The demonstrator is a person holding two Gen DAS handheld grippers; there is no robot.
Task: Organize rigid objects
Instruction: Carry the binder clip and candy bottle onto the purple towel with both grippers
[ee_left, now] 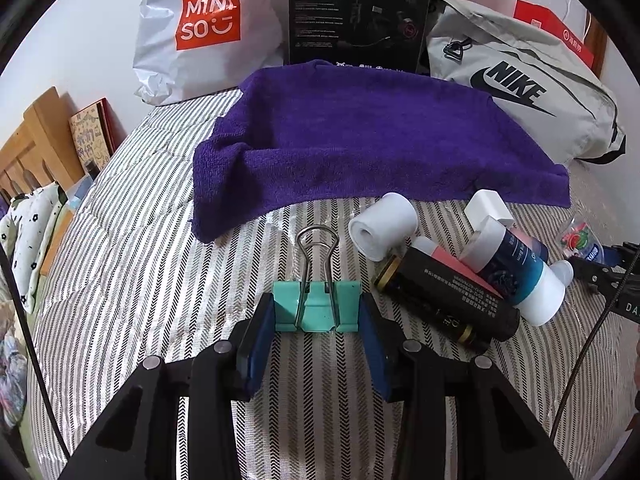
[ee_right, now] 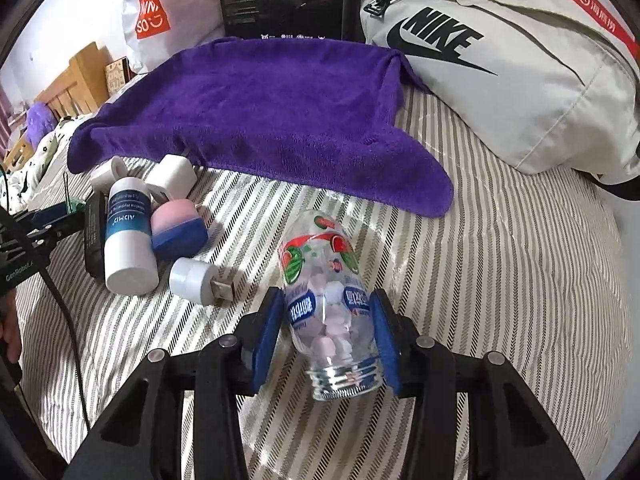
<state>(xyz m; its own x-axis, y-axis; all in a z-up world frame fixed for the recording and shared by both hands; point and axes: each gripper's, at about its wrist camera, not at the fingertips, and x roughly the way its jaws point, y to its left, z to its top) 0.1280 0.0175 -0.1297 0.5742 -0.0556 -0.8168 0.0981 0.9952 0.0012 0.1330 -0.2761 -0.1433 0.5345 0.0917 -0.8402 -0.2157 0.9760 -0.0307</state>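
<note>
My left gripper (ee_left: pixel 318 312) is held low and level over the bed (ee_left: pixel 132 264), pads pressed against both sides of the teal clip (ee_left: pixel 317 306), wire handles pointing toward the towel (ee_left: pixel 360 136). My right gripper (ee_right: pixel 328 324) is equally low, pads closed on the clear bottle (ee_right: pixel 326 296), open neck toward the camera, tablets inside. The remaining bottles (ee_right: pixel 128 236) lie heaped by the towel's near edge.

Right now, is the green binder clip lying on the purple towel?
No, the green binder clip sits between the fingers of the left gripper over the striped bed cover, well short of the purple towel.
</note>
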